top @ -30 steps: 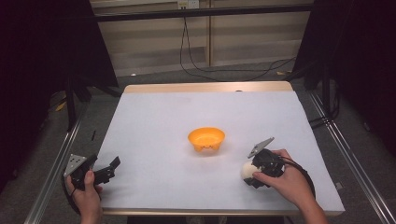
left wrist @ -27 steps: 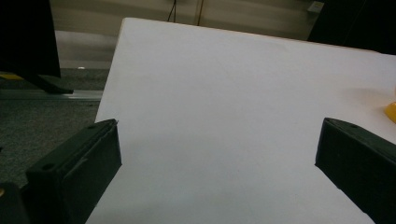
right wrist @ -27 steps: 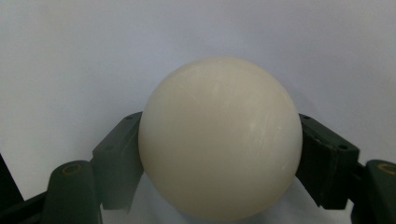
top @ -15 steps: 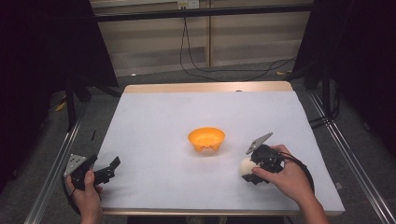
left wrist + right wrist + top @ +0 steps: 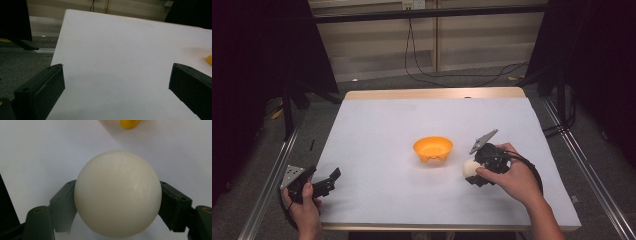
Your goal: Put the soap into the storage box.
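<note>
High view. Landmark: orange bowl (image 5: 433, 149), upright, near the middle of the white table (image 5: 377, 125). Right gripper (image 5: 473, 171) sits just right of the bowl, on the person's side of it, pinching a cream ball (image 5: 470, 168). Against the two earlier pictures, this gripper and its ball have moved closer to the bowl and appear lifted from the tabletop; the ball is near the bowl's right rim but not yet over it. Left gripper (image 5: 331, 177) lies well to the left of the bowl, near the table's front left corner, unchanged in place, its jaws spread with nothing between them.

Left gripper view. Two black jaws stand wide apart over bare white table; a sliver of the orange bowl (image 5: 209, 60) shows at the right edge, far off. No thing held or touched.

Right gripper view. The cream ball (image 5: 117, 193) sits squarely between the jaws, one pad pressed on each flank at about its widest part. A piece of the orange bowl (image 5: 130, 123) shows at the top edge, beyond the ball.

Judgement. The ball is secured and in carriage toward the bowl; the pick-up looks done, the placing not yet. What remains is likely to bring the ball over the bowl's opening and release it there. The ball is smooth and round and may roll out if dropped on the rim.
</note>
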The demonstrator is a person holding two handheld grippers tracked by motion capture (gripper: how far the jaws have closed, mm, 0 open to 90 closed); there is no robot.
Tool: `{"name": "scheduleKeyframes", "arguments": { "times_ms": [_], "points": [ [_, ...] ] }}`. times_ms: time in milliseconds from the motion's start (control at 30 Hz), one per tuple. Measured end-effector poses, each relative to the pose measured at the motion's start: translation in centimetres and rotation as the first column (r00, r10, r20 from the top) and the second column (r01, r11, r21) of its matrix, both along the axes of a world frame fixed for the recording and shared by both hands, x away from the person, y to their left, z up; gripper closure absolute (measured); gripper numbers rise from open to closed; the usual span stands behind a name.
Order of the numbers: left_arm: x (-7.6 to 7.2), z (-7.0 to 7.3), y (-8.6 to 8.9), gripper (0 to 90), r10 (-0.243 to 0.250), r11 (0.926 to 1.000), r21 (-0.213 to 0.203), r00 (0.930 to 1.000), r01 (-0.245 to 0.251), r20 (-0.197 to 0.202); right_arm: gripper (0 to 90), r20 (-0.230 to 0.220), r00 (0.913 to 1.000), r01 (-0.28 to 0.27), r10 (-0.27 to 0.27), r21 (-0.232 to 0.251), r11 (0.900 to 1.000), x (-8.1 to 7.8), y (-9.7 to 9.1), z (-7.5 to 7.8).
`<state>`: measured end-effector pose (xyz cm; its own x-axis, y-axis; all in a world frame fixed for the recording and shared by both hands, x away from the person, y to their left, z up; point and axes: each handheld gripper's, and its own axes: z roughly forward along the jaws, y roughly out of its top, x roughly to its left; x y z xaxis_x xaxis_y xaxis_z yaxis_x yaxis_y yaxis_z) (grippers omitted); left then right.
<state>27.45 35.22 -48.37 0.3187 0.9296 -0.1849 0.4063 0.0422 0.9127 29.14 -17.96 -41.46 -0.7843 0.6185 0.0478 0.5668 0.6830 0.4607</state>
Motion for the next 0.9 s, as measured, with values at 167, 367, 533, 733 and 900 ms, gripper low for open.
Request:
{"name": "scheduleKeyframes", "arguments": {
  "times_ms": [167,367,533,733,900],
  "points": [
    [0.0,0.0,0.0,0.0,0.000,1.0000,-0.001,1.0000,0.000,0.000,24.8,0.012,0.9997,-0.019,0.019,0.002,0.9998,0.8,0.5,0.8],
    [0.0,0.0,0.0,0.0,-0.001,1.0000,-0.002,1.0000,0.001,0.002,24.8,0.019,0.9995,-0.024,0.023,0.007,0.9997,1.6,1.1,1.4],
    [0.0,0.0,0.1,0.0,-0.002,1.0000,-0.002,1.0000,0.002,0.002,24.8,0.023,0.9987,-0.046,0.045,0.010,0.9989,2.6,1.9,2.2],
    [0.0,0.0,0.1,0.0,-0.002,1.0000,-0.004,1.0000,0.002,0.001,24.8,0.028,0.9979,-0.059,0.059,0.002,0.9982,3.7,2.9,2.9],
    [0.0,0.0,0.1,0.0,-0.004,1.0000,-0.005,1.0000,0.004,0.001,24.8,0.025,0.9971,-0.073,0.073,0.009,0.9973,4.6,3.8,3.2]
  ]
}}
